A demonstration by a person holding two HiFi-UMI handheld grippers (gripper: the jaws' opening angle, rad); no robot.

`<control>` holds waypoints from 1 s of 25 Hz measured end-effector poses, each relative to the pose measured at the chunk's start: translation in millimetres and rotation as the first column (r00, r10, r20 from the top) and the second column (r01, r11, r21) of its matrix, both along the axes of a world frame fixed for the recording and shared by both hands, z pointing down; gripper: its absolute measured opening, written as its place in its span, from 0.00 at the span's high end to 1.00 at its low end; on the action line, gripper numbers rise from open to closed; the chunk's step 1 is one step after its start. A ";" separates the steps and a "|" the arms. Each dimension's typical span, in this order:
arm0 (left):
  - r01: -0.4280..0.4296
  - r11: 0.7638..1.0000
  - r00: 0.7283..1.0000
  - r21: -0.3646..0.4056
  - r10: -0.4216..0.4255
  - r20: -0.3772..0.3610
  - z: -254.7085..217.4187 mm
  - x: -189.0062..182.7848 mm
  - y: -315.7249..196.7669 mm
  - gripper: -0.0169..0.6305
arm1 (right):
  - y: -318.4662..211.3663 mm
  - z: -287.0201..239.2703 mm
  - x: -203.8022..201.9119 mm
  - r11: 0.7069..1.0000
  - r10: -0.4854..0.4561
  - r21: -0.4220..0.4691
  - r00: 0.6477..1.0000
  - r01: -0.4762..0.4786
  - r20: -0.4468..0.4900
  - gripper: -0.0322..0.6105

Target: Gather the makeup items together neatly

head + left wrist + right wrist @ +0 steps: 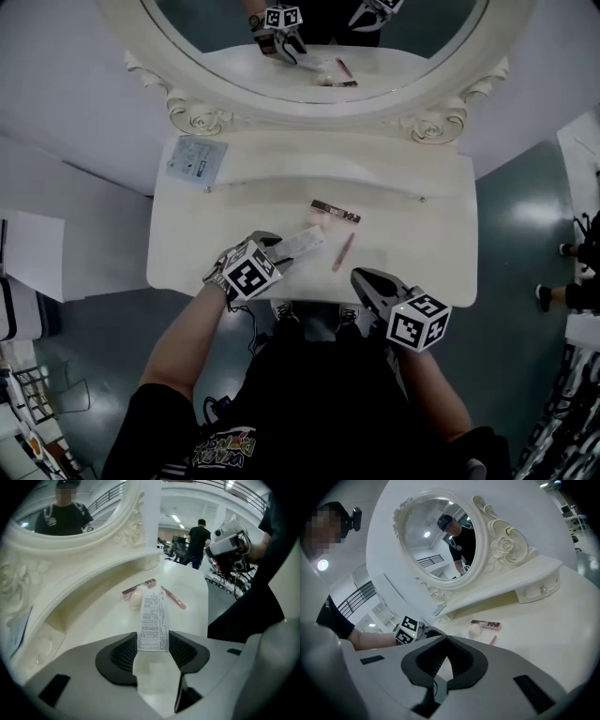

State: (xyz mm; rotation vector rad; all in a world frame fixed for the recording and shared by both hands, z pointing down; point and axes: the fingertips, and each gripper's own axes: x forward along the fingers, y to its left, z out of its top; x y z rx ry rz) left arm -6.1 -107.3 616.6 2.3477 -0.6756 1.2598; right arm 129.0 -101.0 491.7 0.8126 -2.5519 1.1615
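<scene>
Left jaws grip box [153,616]; pencil [174,597], palette [138,587] beyond.

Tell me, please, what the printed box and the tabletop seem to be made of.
The printed box: probably thin cardboard, matte white, with flat faces, crisp edges and fine print. The tabletop: likely painted wood or resin, smooth cream with a soft sheen.

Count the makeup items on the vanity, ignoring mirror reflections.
4. A white packet held in the left gripper; a pink stick, a slim dark case and a pale puff beside it on the tabletop. Others may be hidden. Shelf card not counted.
</scene>
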 end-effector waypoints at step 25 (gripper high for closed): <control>0.887 0.460 0.460 -0.038 -0.888 -0.009 6.2 -126.7 32.0 0.64 | 24.2 6.9 -61.7 0.978 -0.209 -0.005 0.976 0.209 -0.066 0.90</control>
